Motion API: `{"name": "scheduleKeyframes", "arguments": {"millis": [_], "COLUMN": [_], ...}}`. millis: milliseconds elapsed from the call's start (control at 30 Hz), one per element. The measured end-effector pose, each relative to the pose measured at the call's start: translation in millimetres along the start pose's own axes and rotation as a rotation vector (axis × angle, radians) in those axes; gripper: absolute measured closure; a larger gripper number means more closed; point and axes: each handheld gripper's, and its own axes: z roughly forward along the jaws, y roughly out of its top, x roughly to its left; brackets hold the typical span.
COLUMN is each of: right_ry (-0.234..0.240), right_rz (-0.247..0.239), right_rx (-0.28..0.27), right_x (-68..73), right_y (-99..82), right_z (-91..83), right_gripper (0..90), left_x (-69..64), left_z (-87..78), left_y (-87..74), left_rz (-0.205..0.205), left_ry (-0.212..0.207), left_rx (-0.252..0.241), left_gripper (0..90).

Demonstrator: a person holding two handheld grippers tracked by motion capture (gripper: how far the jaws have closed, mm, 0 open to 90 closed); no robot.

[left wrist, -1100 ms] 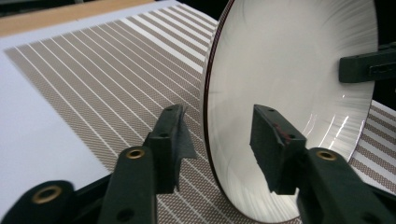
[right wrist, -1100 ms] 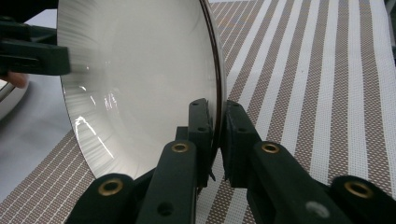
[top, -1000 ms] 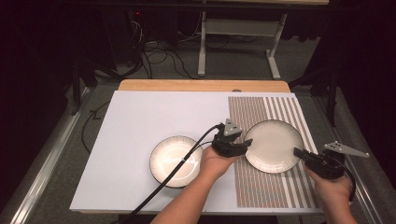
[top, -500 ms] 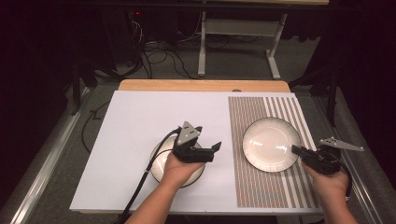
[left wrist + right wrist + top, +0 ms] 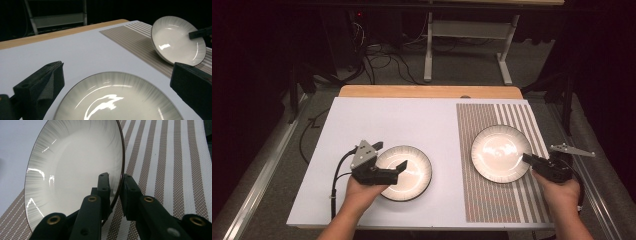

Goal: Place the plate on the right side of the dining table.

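On the striped mat (image 5: 512, 200), the right gripper (image 5: 115, 182) seemingly pinches a tilted plate (image 5: 75, 170); left gripper (image 5: 398, 167) spread.

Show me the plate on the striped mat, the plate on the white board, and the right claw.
Plate on the striped mat (image 5: 498, 150), high view, on its pale centre.
Plate on the white board (image 5: 412, 172), high view, on its inner surface.
Right claw (image 5: 115, 185), right gripper view, between its tips at the plate's rim.
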Motion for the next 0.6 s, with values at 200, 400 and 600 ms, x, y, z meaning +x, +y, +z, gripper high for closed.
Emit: {"name": "scheduleKeyframes", "arguments": {"millis": [200,400,600], "right_ry": [-0.008,-0.013,-0.029], "right_rz": [0.019,0.047,0.092], "right_rx": [0.001,0.002,0.011], "right_x": [-0.7,-3.2,-6.1], "right_y": [-1.1,-5.0,-8.8], "right_z": [1.2,2.1,4.9], "right_gripper": [80.7,80.0,79.0], "left_x": [19.4,24.9,29.6], "left_z": [-28.3,-39.2,-40.8], "left_y": [-11.7,-18.8,-24.8], "left_rz": [-0.009,-0.015,-0.042], "left_ry": [0.039,0.055,0.064], "left_rx": [-0.020,-0.040,-0.030], "left_gripper": [0.1,0.2,0.3]}}
